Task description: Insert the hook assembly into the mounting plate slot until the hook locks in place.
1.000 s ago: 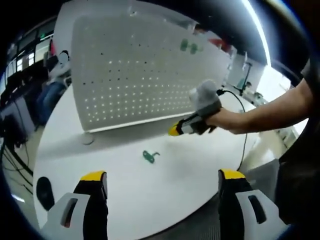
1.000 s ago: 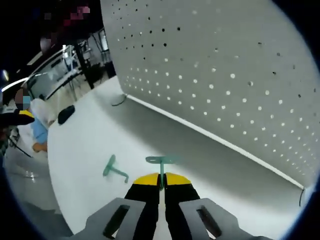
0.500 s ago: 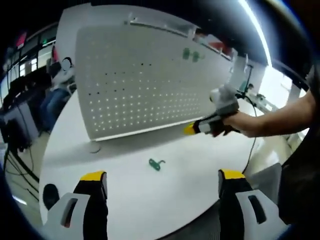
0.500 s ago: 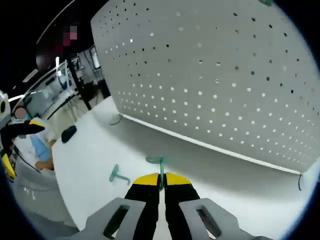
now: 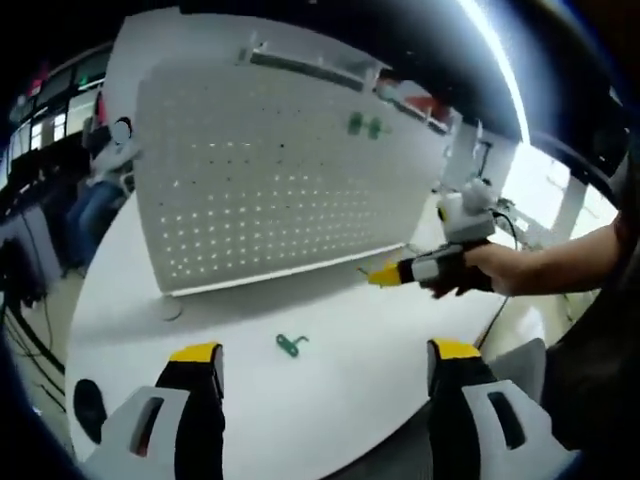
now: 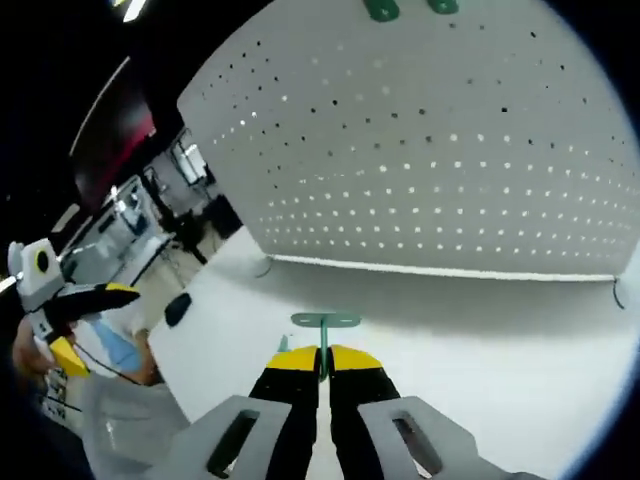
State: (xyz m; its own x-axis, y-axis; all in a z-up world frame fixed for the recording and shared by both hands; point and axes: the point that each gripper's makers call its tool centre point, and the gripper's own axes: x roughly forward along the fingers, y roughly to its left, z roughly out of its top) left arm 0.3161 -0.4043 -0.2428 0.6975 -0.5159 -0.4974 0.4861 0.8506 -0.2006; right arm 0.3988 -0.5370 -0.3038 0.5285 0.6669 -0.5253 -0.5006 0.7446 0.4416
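Note:
A white pegboard (image 5: 270,170) stands upright on the round white table (image 5: 330,400), and two green hooks (image 5: 363,125) hang near its top. In the right gripper view the same board (image 6: 450,170) curves overhead with those hooks (image 6: 380,10) at its upper edge. My right gripper (image 6: 324,352) is shut on a green T-shaped hook (image 6: 325,322), held in the air in front of the board's lower edge. A hand holds that gripper (image 5: 385,275) at the right of the left gripper view. Another green hook (image 5: 290,344) lies loose on the table. My left gripper (image 5: 322,352) stands open above the table's near edge.
A dark oval object (image 5: 85,398) lies near the table's left edge. The board's round white foot (image 5: 170,308) stands at its left corner. A thin cable (image 6: 262,268) lies at the board's base. My left gripper (image 6: 85,322) shows at the far left of the right gripper view. Desks and people fill the background.
My right gripper has carried its hook to the right along the board's front and turned to face the board more squarely. The loose hook has stayed on the table. My left gripper stays open.

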